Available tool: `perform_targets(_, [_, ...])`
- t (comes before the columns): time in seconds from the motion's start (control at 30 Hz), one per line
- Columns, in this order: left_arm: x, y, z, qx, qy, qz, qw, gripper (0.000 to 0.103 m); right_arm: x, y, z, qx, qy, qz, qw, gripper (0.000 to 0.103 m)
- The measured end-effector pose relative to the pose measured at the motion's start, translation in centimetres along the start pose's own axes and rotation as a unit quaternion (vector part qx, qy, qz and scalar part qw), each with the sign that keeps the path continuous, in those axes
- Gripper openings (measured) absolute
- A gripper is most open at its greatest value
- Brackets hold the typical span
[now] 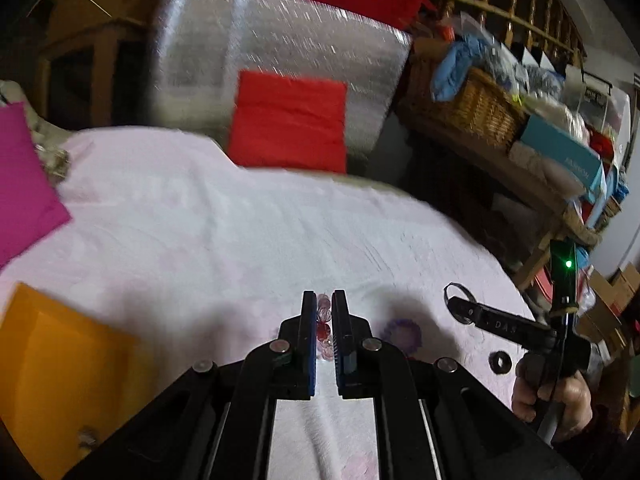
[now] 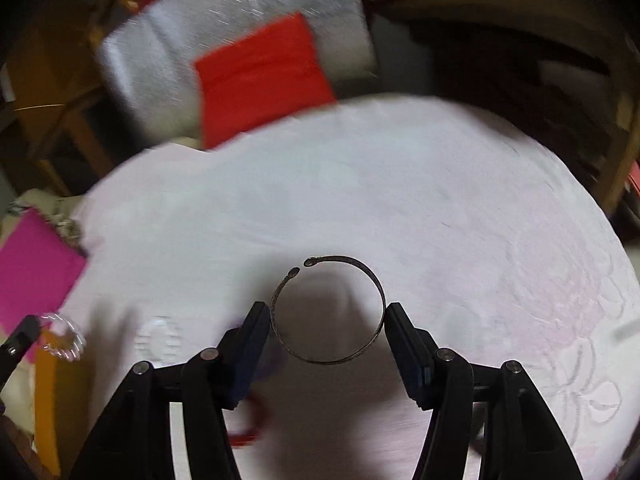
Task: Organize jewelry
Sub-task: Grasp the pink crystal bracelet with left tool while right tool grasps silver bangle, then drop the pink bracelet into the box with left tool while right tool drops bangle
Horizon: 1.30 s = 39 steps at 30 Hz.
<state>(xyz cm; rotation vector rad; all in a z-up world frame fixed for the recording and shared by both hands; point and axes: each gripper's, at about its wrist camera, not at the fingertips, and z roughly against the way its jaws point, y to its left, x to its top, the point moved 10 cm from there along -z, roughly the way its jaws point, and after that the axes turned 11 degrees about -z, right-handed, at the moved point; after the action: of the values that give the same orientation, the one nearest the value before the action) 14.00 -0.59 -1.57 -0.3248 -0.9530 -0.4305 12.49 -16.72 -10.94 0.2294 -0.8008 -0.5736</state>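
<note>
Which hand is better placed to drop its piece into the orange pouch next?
Probably left. The left gripper is shut on the bead bracelet, with the orange pouch lying just to its left. The right gripper holds the metal bangle, farther away.

left wrist: low, close over white cloth [image 1: 240,240], facing forward | right wrist: higher, tilted down | shared: cloth, red pouch [image 2: 264,80]

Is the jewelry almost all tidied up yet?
Not yet. Nothing looks put away. The left gripper is pinching a pink bead bracelet, and the right gripper holds a metal bangle. A purple bracelet waits on the white cloth.
</note>
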Motion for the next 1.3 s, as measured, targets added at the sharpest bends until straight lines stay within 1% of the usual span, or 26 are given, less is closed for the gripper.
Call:
perform_targets(0.07, [0.0, 1.2, 3.1, 0.030, -0.018, 0.001, 0.9994, 0.007, -0.6, 2.6, 1.1, 0.034, -0.006, 0.013, 0.999, 0.062])
perform_targets(0.2, [-0.8, 4.0, 8.5, 0.067, -0.039, 0.004, 0.9970, 0.007, -2.4, 7.9, 3.4, 0.093, -0.011, 0.037, 0.995, 0.062])
perform_targets(0.23, [-1.2, 5.4, 10.4, 0.082, -0.043, 0.010, 0.9957, 0.007, -3.1, 9.6, 4.2, 0.116, -0.008, 0.036, 0.993, 0.063])
perform_targets(0.33, [-2.6, 8.8, 14.6, 0.109, -0.053, 0.032, 0.9922, 0.007, -4.9, 13.6, 6.1, 0.166, -0.008, 0.046, 0.985, 0.063])
perform_targets(0.4, [-3.7, 11.0, 17.1, 0.132, -0.054, 0.038, 0.9891, 0.007, -6.4, 16.5, 7.0, 0.191, -0.006, 0.063, 0.980, 0.063])
perform_targets(0.47, [-5.1, 12.9, 18.9, 0.145, -0.049, 0.045, 0.9871, 0.007, -8.5, 20.1, 7.5, 0.219, 0.008, 0.084, 0.972, 0.063])
perform_targets(0.57, [-8.2, 15.4, 20.3, 0.163, -0.025, 0.061, 0.9844, 0.007, -11.8, 25.9, 7.4, 0.247, 0.042, 0.124, 0.960, 0.063])
perform_targets(0.63, [-10.7, 16.6, 20.3, 0.170, -0.004, 0.072, 0.9828, 0.007, -14.4, 30.0, 6.8, 0.251, 0.068, 0.159, 0.952, 0.063])
perform_targets(0.67, [-12.5, 17.5, 20.1, 0.172, 0.013, 0.086, 0.9812, 0.007, -15.4, 31.5, 6.4, 0.250, 0.081, 0.173, 0.949, 0.063])
perform_targets(0.73, [-14.6, 18.9, 19.6, 0.170, 0.033, 0.110, 0.9788, 0.007, -18.2, 34.5, 4.9, 0.237, 0.115, 0.209, 0.942, 0.063])
perform_targets(0.8, [-17.0, 20.2, 18.8, 0.170, 0.056, 0.135, 0.9745, 0.007, -21.0, 37.0, 2.4, 0.207, 0.150, 0.248, 0.934, 0.063])
perform_targets(0.87, [-18.7, 21.4, 17.9, 0.181, 0.077, 0.149, 0.9693, 0.007, -23.6, 38.6, -0.1, 0.172, 0.185, 0.276, 0.927, 0.063])
perform_targets(0.93, [-20.2, 22.0, 16.9, 0.184, 0.101, 0.157, 0.9651, 0.008, -25.0, 38.9, -2.2, 0.143, 0.202, 0.290, 0.924, 0.063])
perform_targets(1.03, [-21.4, 22.5, 16.0, 0.190, 0.122, 0.168, 0.9596, 0.008, -25.8, 39.5, -5.0, 0.120, 0.215, 0.289, 0.925, 0.064])
perform_targets(1.1, [-21.5, 22.5, 15.5, 0.197, 0.131, 0.172, 0.9562, 0.011, -25.5, 39.4, -5.9, 0.108, 0.221, 0.282, 0.927, 0.064])
perform_targets(1.17, [-21.1, 22.8, 15.7, 0.207, 0.132, 0.172, 0.9541, 0.019, -24.4, 39.3, -5.8, 0.109, 0.217, 0.273, 0.931, 0.064])
perform_targets(1.23, [-20.6, 22.9, 16.1, 0.219, 0.126, 0.169, 0.9526, 0.039, -22.8, 38.6, -4.7, 0.127, 0.208, 0.256, 0.936, 0.065])
perform_targets(1.3, [-19.8, 22.7, 16.6, 0.230, 0.117, 0.160, 0.9527, 0.043, -21.2, 38.0, -3.3, 0.148, 0.192, 0.239, 0.940, 0.066])
